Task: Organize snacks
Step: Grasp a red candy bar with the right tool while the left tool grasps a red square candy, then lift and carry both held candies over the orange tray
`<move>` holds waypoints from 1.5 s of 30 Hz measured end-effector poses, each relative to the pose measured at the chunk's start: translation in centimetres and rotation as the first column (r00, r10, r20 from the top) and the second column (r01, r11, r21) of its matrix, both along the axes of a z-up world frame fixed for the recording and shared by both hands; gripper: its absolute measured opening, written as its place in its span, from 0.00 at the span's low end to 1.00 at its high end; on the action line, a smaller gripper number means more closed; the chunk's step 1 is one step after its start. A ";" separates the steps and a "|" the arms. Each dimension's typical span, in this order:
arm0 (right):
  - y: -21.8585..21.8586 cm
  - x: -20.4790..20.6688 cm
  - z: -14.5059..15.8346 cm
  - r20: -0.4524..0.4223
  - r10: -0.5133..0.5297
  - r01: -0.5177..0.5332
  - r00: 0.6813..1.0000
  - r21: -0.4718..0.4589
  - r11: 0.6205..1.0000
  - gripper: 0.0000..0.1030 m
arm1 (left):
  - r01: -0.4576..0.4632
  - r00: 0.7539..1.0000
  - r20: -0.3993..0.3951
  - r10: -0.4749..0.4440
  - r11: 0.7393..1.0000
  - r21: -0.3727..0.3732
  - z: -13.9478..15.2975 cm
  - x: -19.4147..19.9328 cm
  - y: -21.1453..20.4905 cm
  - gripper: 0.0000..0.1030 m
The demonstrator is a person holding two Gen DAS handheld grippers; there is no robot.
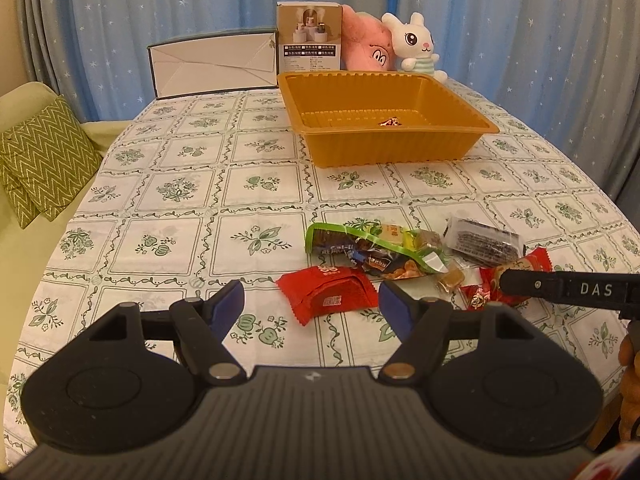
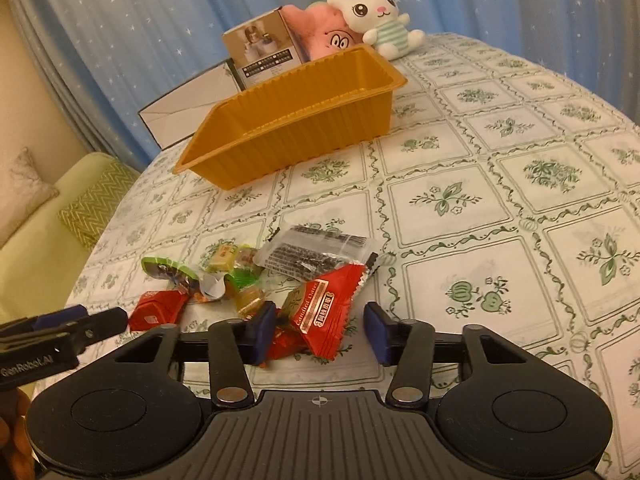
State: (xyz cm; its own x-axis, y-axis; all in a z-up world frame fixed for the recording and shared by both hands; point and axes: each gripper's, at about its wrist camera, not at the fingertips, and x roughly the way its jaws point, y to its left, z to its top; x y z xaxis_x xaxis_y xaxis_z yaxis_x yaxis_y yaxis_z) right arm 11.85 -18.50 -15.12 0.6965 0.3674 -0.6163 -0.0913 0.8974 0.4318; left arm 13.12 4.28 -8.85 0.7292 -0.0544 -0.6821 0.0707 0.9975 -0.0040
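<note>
Several wrapped snacks lie in a pile on the tablecloth. My left gripper (image 1: 311, 298) is open, with a red packet (image 1: 328, 296) just ahead between its fingers. A green bag (image 1: 372, 250) and a dark clear packet (image 1: 484, 240) lie beyond. My right gripper (image 2: 323, 330) is open around a red candied-date packet (image 2: 324, 308); a small red wrapper (image 2: 280, 344) lies by its left finger. The orange tray (image 1: 400, 148) stands further back with one small snack (image 1: 391, 122) inside; the tray also shows in the right wrist view (image 2: 288, 136).
Behind the tray stand a product box (image 1: 310, 36), a white folded carton (image 1: 212, 64), a pink plush (image 1: 366, 40) and a white rabbit plush (image 1: 416, 42). A sofa with a green cushion (image 1: 44, 160) is left of the table. Blue curtains hang behind.
</note>
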 end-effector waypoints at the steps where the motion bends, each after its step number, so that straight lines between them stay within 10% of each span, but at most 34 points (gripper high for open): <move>1: 0.0 0.1 0.0 -0.002 0.002 -0.002 1.000 0.008 1.000 0.40 | 0.003 1.000 -0.002 -0.003 1.000 0.002 -0.1 0.1 0.0 0.69; 11: 0.7 -0.7 1.2 0.078 0.007 0.000 0.997 -0.082 0.997 0.27 | 0.095 0.995 -0.032 -0.093 0.991 0.092 -1.0 1.3 -0.5 0.70; 20: 1.0 -1.4 1.5 0.111 0.023 -0.005 0.994 -0.163 0.987 0.26 | 0.315 0.948 -0.109 -0.298 0.926 0.209 -2.5 3.4 -0.3 0.64; 32: 1.1 -1.1 1.2 0.098 0.027 -0.011 0.995 -0.164 0.986 0.26 | 0.467 0.875 -0.203 -0.439 0.877 0.115 -2.9 6.7 -0.4 0.42; 45: 0.8 -1.4 1.8 0.121 0.015 0.004 0.992 -0.155 0.988 0.26 | 0.315 0.933 -0.186 -0.307 0.949 0.013 -2.4 3.6 -0.9 0.23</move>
